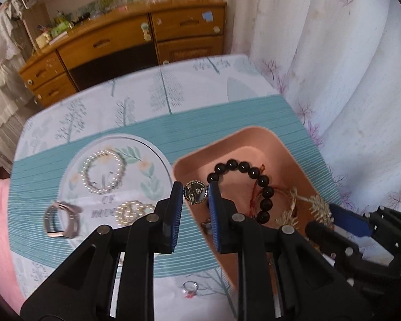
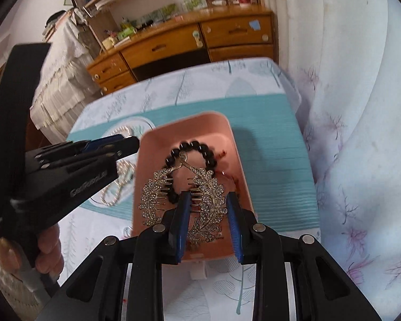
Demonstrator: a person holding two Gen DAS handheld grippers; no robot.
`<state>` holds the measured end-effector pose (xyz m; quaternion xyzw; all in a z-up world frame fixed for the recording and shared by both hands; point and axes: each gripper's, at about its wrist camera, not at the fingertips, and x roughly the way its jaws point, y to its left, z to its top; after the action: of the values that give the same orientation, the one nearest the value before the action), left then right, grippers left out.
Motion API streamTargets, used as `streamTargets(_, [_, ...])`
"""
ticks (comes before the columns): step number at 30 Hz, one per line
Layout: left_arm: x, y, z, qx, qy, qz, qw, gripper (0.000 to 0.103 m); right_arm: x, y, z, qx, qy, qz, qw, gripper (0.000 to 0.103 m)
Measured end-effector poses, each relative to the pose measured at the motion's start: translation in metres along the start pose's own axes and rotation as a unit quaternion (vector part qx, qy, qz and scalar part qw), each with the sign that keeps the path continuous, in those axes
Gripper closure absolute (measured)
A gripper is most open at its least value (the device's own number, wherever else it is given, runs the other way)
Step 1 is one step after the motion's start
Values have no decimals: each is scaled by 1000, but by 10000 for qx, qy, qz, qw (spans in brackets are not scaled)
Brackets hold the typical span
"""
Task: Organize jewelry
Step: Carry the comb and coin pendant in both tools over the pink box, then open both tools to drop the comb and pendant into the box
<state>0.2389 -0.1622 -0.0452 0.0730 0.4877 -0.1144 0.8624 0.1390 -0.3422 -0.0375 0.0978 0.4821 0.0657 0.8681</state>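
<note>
My left gripper [image 1: 196, 191] is shut on a round dark and gold pendant [image 1: 196, 192], held over the left rim of the pink tray [image 1: 248, 139]. In the tray lie a black bead bracelet [image 1: 254, 176], a red cord and a gold leaf hair comb [image 1: 318, 208]. In the right wrist view my right gripper [image 2: 209, 200] straddles the right branch of the leaf hair comb [image 2: 157, 195] inside the pink tray [image 2: 222, 123]; whether its jaws press on it I cannot tell. The black bead bracelet [image 2: 200, 147] lies beyond.
On the tablecloth left of the tray lie a beaded bracelet [image 1: 104, 171], a pearl piece [image 1: 132, 211], a silver cuff [image 1: 62, 219] and a small ring [image 1: 190, 289]. A wooden dresser [image 1: 136, 40] stands behind; a curtain [image 1: 334, 53] hangs right. My left gripper [image 2: 115, 144] shows in the right view.
</note>
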Motion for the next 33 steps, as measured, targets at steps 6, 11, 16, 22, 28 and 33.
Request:
streamTargets(6, [27,-10,-4,70,196,-87,9997,86,35,1,-19,-98,281,-44,9995,76])
streamTargets(11, [30,-12,-5,71,292,-164,9994,86,46,2,-21,-99,374,-119,9992,75])
streamTargets(16, [25,-7,-6,-30,386,-242,9990,81,34,1,-20,4,247,-19,9997,67])
streamTargets(22, [8,-5,-10,-102,316,-388,9987,60,16,9,-21,-86,156,-21,9998,67])
streamTargets(28, [-10,-6,-19,-47,207,-385,9990,58,5,19,-27,-185,117,-29,9998,67])
streamTargets(33, [-22,-1,-30,-69,212,-329,9992,58,-4,27,-33,-250,92,-38,9996,67])
